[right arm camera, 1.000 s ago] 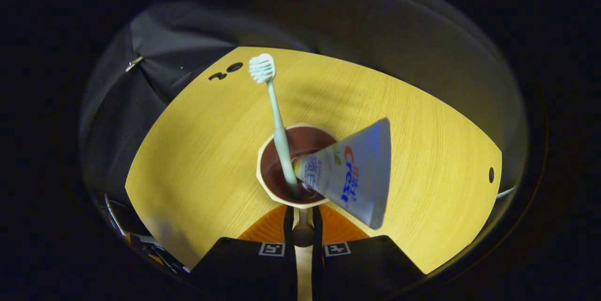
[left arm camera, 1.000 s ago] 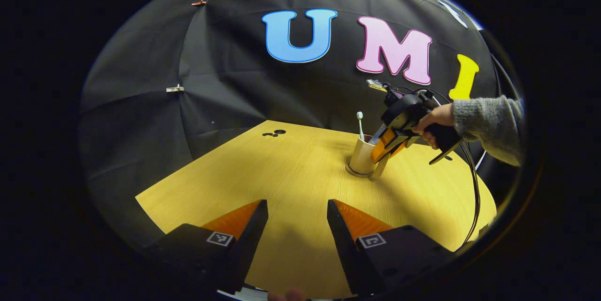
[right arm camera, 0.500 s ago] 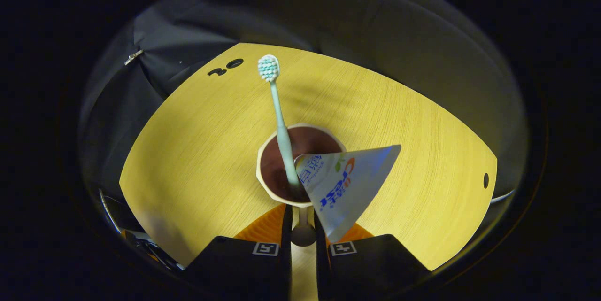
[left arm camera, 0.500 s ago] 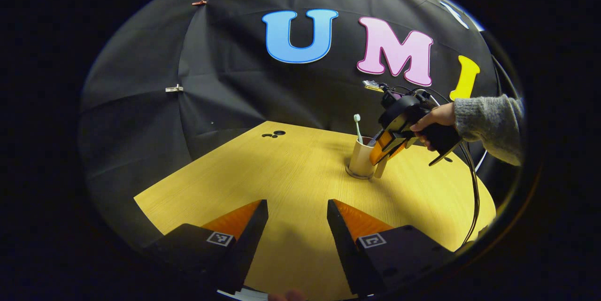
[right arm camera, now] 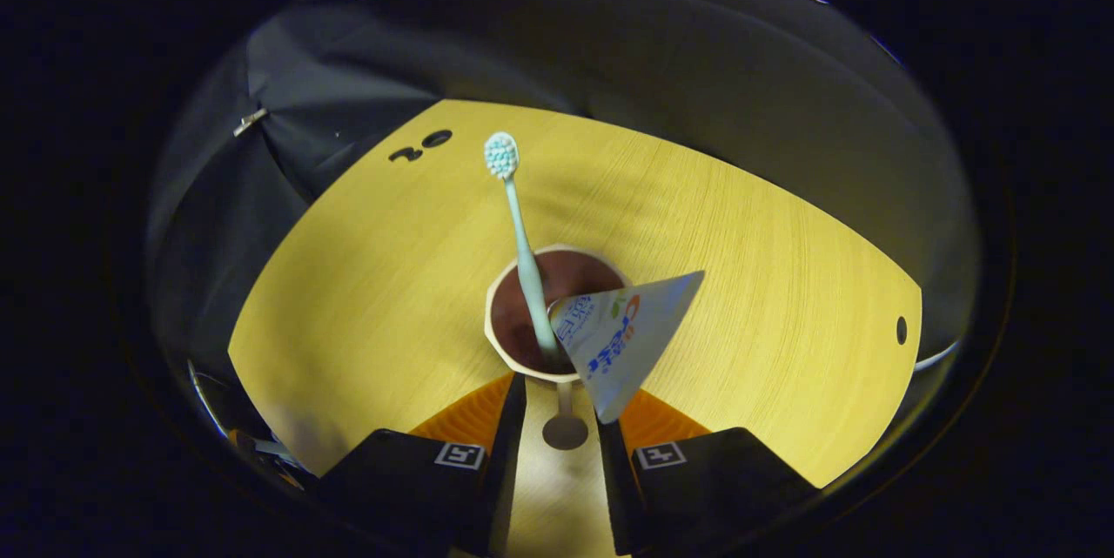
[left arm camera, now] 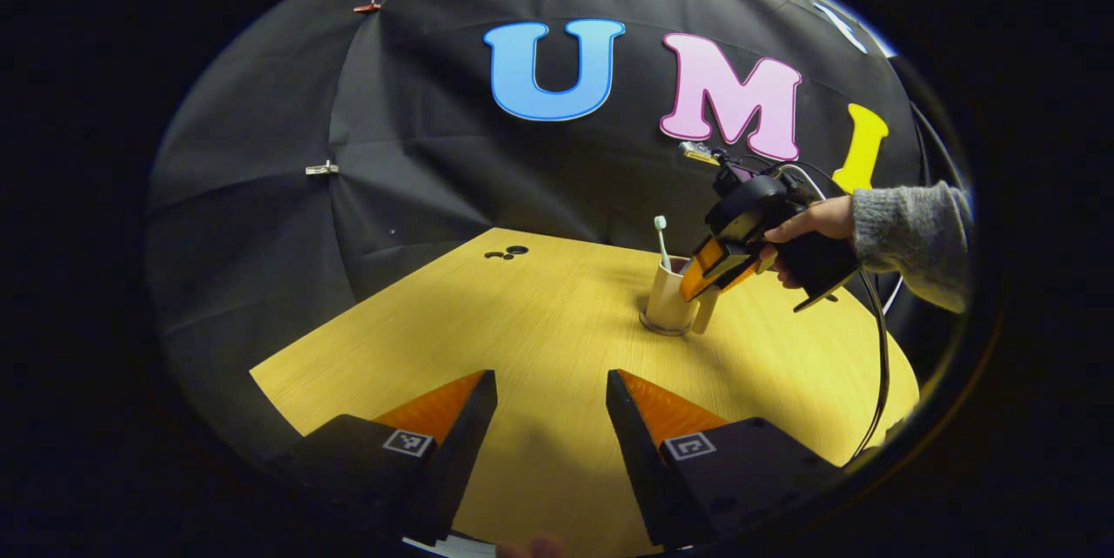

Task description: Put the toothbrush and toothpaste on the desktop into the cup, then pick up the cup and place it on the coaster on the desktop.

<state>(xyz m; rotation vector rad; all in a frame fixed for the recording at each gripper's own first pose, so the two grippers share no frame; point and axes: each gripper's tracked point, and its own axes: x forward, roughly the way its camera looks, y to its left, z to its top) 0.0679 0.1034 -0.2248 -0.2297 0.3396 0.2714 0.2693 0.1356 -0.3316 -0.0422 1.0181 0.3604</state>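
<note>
A beige cup [left arm camera: 667,301] with a dark inside [right arm camera: 557,314] stands upright on a dark round coaster [left arm camera: 654,328] on the yellow table. In it stand a pale green toothbrush [right arm camera: 522,245], head up, and a white toothpaste tube [right arm camera: 622,336] leaning over the rim toward my right gripper. My right gripper [right arm camera: 561,406] is open; the cup's handle [right arm camera: 564,429] lies between its parted fingers, touching neither. In the left gripper view a hand in a grey sleeve [left arm camera: 909,231] holds the right gripper [left arm camera: 696,284] just right of the cup. My left gripper [left arm camera: 551,384] hangs open over the near table.
Small black marks [left arm camera: 507,252] lie near the table's far edge, and a dark hole [right arm camera: 901,330] sits at the right side. A black cable [left arm camera: 881,366] hangs from the right gripper down across the table's right end. The black cloth wall closes off the back.
The right gripper's fingers have spread apart off the cup's handle and drawn back slightly. The toothpaste tube has tipped further toward that gripper. The left gripper has not moved.
</note>
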